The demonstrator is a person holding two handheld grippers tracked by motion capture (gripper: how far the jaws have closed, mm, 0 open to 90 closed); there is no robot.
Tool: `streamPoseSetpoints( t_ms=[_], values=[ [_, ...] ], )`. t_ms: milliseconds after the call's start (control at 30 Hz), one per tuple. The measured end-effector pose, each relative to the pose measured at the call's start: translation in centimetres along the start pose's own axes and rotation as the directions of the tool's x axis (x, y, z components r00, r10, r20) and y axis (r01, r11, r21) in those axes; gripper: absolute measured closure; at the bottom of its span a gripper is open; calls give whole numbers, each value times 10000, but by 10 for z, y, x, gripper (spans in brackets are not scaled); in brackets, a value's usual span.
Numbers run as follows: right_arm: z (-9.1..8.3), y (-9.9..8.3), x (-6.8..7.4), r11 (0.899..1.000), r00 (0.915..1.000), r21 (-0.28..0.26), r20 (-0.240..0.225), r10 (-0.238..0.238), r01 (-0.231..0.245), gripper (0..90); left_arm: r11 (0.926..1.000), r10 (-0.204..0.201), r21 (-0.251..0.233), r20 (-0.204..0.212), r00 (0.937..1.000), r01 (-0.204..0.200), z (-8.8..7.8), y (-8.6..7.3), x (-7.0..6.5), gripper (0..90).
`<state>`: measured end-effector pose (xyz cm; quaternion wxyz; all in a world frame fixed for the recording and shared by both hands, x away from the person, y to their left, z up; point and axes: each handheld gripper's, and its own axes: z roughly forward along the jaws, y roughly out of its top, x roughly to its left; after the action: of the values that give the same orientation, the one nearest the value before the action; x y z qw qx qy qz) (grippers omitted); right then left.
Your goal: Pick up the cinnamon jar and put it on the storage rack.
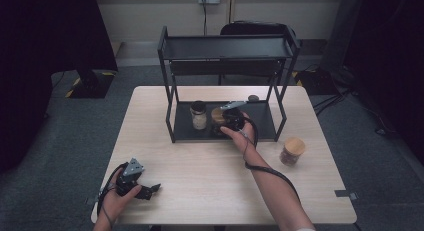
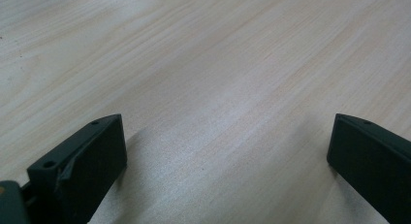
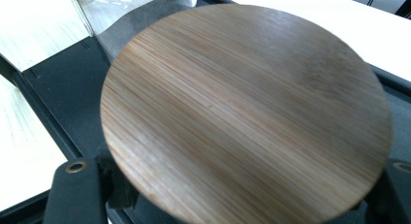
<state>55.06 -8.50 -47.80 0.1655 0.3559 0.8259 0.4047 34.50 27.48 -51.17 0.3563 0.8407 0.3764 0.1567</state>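
Observation:
A jar with a round bamboo lid (image 3: 247, 107) stands on the lower shelf (image 1: 262, 123) of a black two-tier rack. My right gripper (image 3: 237, 185) reaches in from the front, and its jaws sit on either side of the jar just below the lid, shut on it. In the high view this jar (image 1: 217, 115) is beside the right gripper (image 1: 223, 122), near the shelf's middle. My left gripper (image 1: 151, 190) rests low over the table's front left. Its jaws stand wide apart, and between them the left gripper (image 2: 225, 146) has only bare wood.
A dark-lidded jar (image 1: 198, 116) stands on the same shelf, just left of the held one. Another bamboo-lidded jar (image 1: 292, 151) sits on the table to the right of the rack. The rack's top shelf (image 1: 225, 46) is bare. A small dark object (image 1: 253, 97) lies behind the rack.

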Motion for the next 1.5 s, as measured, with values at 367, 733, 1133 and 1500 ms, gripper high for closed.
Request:
streamPoseSetpoints(
  t_ms=[367, 733, 1133, 1500],
  values=[
    [2, -1, 0, 9998, 9998, 21, 28, 176, -176, 181, 10000, 3, 3, 2, 10000, -3, 0, 0, 0, 1],
    [-7, 0, -4, 9971, 9971, 89, 108, 753, -754, 40, 10000, 9, 5, 5, 10000, -9, 0, 0, 0, 1],
    [-23, 0, -8, 9954, 9953, 131, 223, 946, -949, 15, 10000, 20, 5, 25, 10000, -20, 0, 0, 0, 1],
    [-38, -6, -5, 9964, 9958, 88, 360, 845, -849, 19, 10000, 34, 7, 38, 10000, -34, 0, 0, 0, 1]
  ],
)
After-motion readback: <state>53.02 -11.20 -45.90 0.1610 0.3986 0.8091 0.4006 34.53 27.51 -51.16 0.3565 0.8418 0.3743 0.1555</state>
